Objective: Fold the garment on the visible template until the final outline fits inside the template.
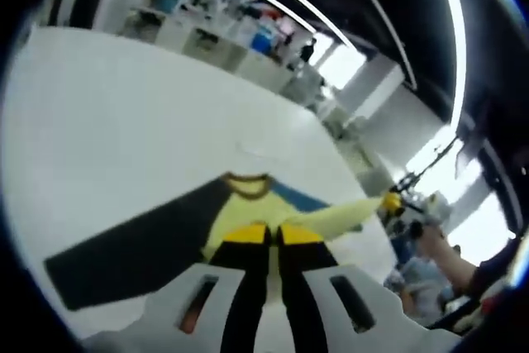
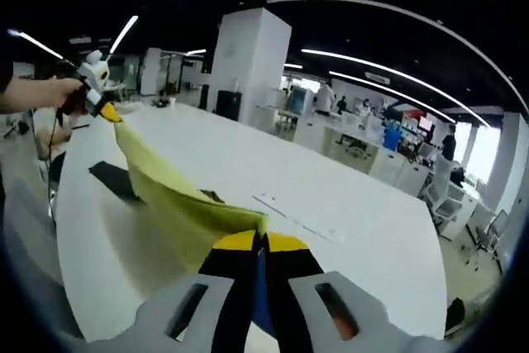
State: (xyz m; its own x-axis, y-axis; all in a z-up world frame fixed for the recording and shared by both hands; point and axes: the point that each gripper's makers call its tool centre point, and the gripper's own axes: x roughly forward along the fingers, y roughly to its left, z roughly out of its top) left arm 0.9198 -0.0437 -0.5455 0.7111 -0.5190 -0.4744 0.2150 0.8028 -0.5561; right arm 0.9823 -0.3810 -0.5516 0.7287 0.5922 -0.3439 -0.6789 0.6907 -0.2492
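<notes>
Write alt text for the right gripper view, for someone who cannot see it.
A yellow garment hangs stretched above a long white table, pinched at one end by the right tool in the foreground and at the other by the left tool, held in a person's hand at upper left. A large office lies behind.

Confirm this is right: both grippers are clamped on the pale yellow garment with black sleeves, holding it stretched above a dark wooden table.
One detail is wrong: the table is white, not dark wooden, as the right gripper view shows. The rest holds: the left gripper and right gripper are both shut on the pale yellow garment with black sleeves, stretched between them above the table.
</notes>
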